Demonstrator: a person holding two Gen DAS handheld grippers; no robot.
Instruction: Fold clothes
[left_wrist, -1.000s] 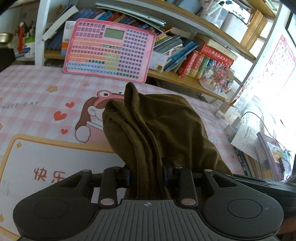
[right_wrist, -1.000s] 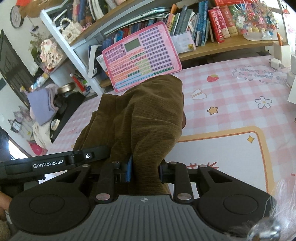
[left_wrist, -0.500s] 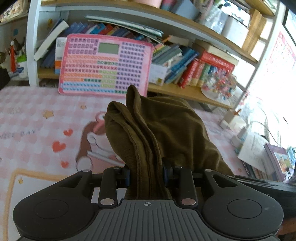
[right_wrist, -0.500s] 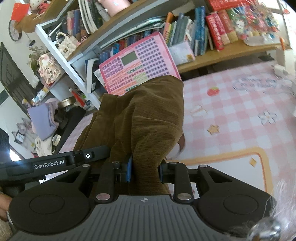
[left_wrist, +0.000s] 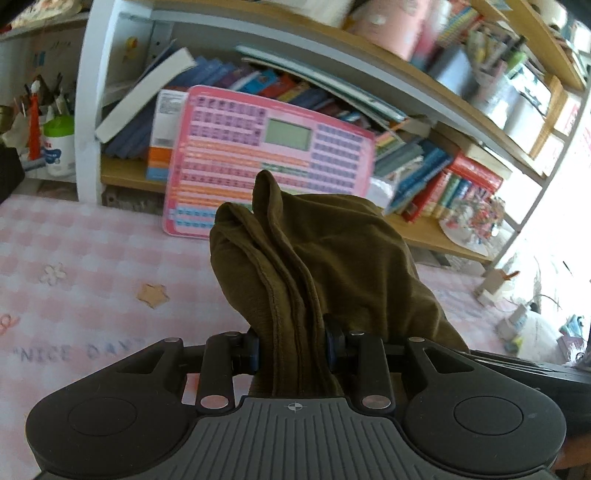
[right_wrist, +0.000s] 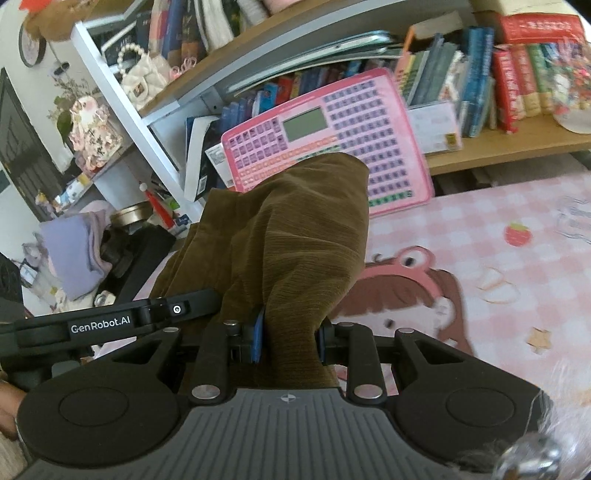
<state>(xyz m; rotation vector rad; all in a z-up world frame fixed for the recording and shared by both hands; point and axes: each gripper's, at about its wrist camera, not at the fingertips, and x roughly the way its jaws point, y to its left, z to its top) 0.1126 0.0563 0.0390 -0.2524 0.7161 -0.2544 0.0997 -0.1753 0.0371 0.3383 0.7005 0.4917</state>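
Bookshelf (left_wrist: 424, 122) apparently nearer — garment (left_wrist: 332, 258) still clamped.

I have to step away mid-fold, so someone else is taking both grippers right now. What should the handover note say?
Left gripper: jaws shut on a bunched edge of the brown garment.
Right gripper: jaws shut on another part of the same garment, which drapes forward over both.
The cloth is held above the pink checked mat; the pink keyboard toy leans against the bookshelf behind.
Done: garment gripped at two points.
Left: lay it on the mat, fold it, release. How many folds are already in it cannot be told.
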